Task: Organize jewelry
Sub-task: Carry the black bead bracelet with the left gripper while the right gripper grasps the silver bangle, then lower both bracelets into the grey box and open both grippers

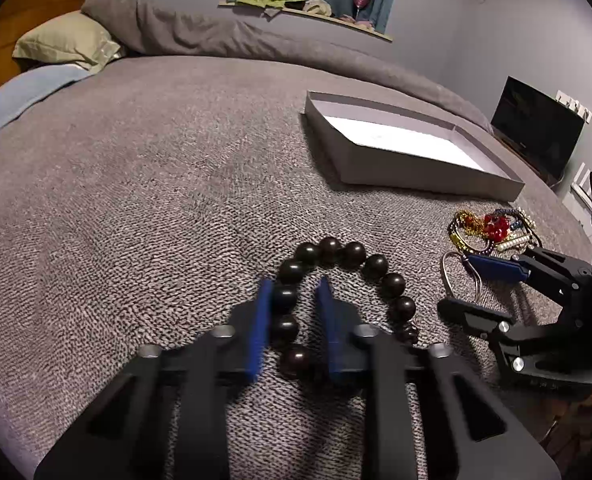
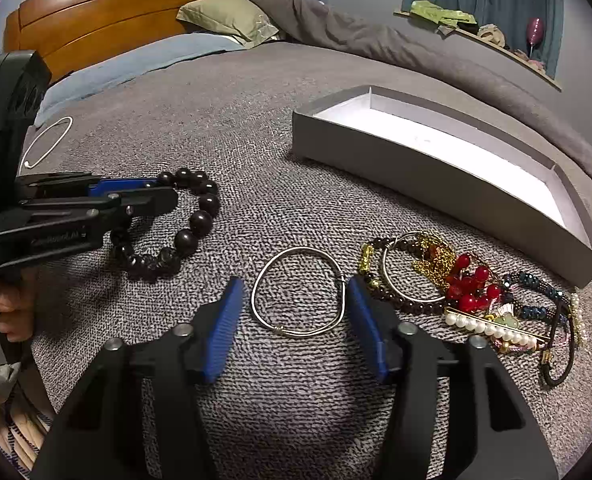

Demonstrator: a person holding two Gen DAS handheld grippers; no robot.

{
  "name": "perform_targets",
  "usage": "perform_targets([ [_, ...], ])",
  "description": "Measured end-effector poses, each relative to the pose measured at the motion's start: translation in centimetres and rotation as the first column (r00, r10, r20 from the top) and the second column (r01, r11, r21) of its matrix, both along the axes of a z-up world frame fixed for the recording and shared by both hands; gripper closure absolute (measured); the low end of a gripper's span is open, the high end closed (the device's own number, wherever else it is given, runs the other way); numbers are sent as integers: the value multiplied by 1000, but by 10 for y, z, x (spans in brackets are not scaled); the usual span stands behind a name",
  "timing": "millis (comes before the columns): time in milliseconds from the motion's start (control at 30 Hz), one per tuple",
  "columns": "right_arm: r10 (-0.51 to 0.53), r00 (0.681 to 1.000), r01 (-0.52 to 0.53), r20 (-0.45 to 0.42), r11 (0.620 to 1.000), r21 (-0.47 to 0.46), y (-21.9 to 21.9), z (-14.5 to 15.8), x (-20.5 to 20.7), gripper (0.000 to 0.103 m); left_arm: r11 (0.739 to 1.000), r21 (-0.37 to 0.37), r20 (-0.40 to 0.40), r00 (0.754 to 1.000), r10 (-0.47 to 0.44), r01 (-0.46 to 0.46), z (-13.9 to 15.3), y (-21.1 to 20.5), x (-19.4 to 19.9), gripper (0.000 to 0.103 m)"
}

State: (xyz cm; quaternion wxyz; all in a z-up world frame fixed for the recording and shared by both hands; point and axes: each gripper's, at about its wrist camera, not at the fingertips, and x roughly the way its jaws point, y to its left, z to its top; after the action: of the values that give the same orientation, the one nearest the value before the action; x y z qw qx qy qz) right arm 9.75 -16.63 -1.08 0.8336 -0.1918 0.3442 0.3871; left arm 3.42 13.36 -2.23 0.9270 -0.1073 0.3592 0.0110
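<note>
Left wrist view: bed (image 1: pixel 136 184) with grey knit cover, pillow (image 1: pixel 68 42), open grey box (image 1: pixel 396 168) with white floor. Left tongs (image 1: pixel 296 292) clamped on one side of dark bead bracelet (image 1: pixel 376 266). Right wrist view: right tongs (image 2: pixel 294 292) apart, straddling silver wire bangle (image 2: pixel 298 292) flat on cover, right pad at its edge. Jewelry heap (image 2: pixel 472 300) just right, before the box.

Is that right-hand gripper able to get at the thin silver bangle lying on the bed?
Probably yes. The silver bangle lies flat on the blanket, already between the right gripper's open fingers, with nothing on top. The jewelry pile sits just beside it, close to one finger.
</note>
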Motion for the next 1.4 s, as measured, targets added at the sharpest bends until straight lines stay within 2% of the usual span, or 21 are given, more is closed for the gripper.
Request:
perform_targets([
  [133,-1,1000,1,-8,999,38,-7,4,1,56,1000,-13,36,999,-19,20,5,-3,-3,88],
  [233,-5,1000,6,-9,997,74,-15,10,2,56,997,-52,96,994,-52,58,14,-8,-6,88],
  [367,-15,1000,13,11,993,119,-30,22,5,56,984,-107,202,972,-121,145,33,-20,-9,88],
  [467,-30,999,27,19,988,149,-41,32,13,56,971,-130,243,956,-166,202,45,-30,-4,88],
  [733,-110,992,94,58,968,231,-76,63,56,56,962,-99,308,927,-214,255,74,-52,20,88],
  [933,-182,982,160,60,952,262,-94,73,93,56,962,-54,372,900,-228,266,104,-54,46,88],
  [1033,-209,976,188,54,946,266,-101,74,109,56,964,-45,387,894,-226,263,110,-54,59,88],
  [1267,-254,966,237,38,937,255,-108,69,134,56,961,-94,423,884,-198,260,118,-48,92,88],
  [1400,-276,961,260,36,937,231,-109,62,145,56,954,-112,410,887,-211,278,109,-50,109,88],
])
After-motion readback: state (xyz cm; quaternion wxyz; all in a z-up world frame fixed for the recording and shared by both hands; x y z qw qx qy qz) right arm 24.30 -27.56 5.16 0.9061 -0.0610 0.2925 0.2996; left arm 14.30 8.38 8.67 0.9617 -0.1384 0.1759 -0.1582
